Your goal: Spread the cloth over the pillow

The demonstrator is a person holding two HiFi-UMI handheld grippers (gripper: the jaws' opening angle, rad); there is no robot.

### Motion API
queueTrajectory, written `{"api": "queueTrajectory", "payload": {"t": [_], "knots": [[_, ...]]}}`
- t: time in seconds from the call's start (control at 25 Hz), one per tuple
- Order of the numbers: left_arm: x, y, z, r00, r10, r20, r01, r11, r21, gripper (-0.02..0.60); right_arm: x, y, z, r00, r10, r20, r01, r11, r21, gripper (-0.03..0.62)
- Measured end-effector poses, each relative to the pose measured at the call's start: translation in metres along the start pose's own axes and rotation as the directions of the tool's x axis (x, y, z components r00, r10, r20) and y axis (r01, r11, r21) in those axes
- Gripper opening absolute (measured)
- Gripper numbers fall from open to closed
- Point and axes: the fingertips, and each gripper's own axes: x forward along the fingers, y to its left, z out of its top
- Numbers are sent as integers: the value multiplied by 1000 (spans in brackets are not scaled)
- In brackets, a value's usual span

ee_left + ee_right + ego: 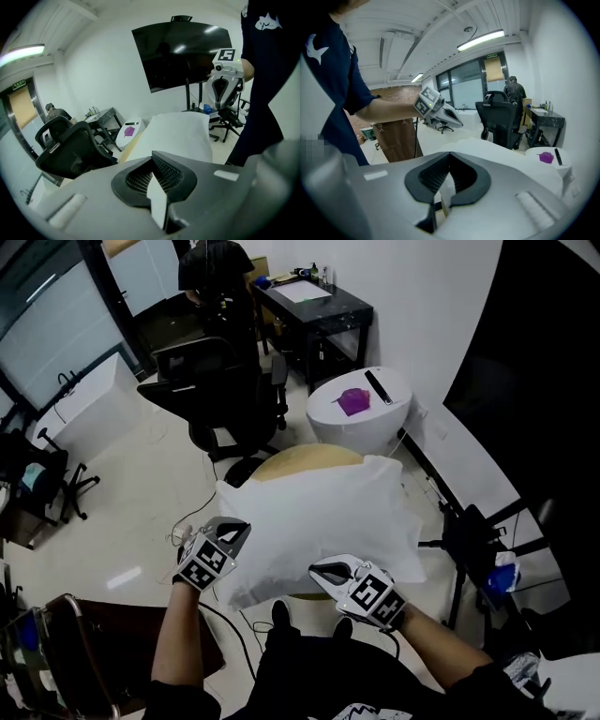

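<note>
Cloth (319, 512): white, stretched ahead of both tools over a tan round pillow (305, 457), apparently resting on it. Left gripper (236, 532): jaws clamped on its near-left corner. Right gripper (326, 570): jaws clamped on its near-right corner.

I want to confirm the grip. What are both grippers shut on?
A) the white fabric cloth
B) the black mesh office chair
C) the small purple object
A: the left gripper and right gripper each pinch the near edge of the white fabric cloth; white fabric shows between the shut jaws in both gripper views.
</note>
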Motion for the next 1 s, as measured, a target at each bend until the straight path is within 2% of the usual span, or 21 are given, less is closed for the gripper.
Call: {"api": "queueTrajectory", "payload": {"t": [0.08,0.2,0.32,0.44,0.6,0.88,1.0], "knots": [[-4,-37,15,999,-37,23,38,998,-42,0,-17,6,-7,1000,31,4,-31,999,-23,6],[-11,-91,32,996,-79,44,81,995,-55,0,-40,17,-15,998,63,22,-62,997,-34,6],[-23,-128,44,996,-76,45,79,995,-66,0,-56,24,-23,998,53,27,-52,998,-38,6],[-31,-154,53,997,-64,53,69,994,-85,0,-70,30,-33,999,32,20,-32,999,-1,6],[-44,-188,55,996,-57,62,60,997,-42,0,-81,49,-46,1000,6,14,-7,999,42,6],[-77,-254,42,984,-128,127,132,991,-22,0,-93,94,-54,996,-84,16,83,995,58,6],[-83,-280,33,979,-162,127,161,987,18,0,-98,116,-54,993,-116,36,113,991,74,6]]}}
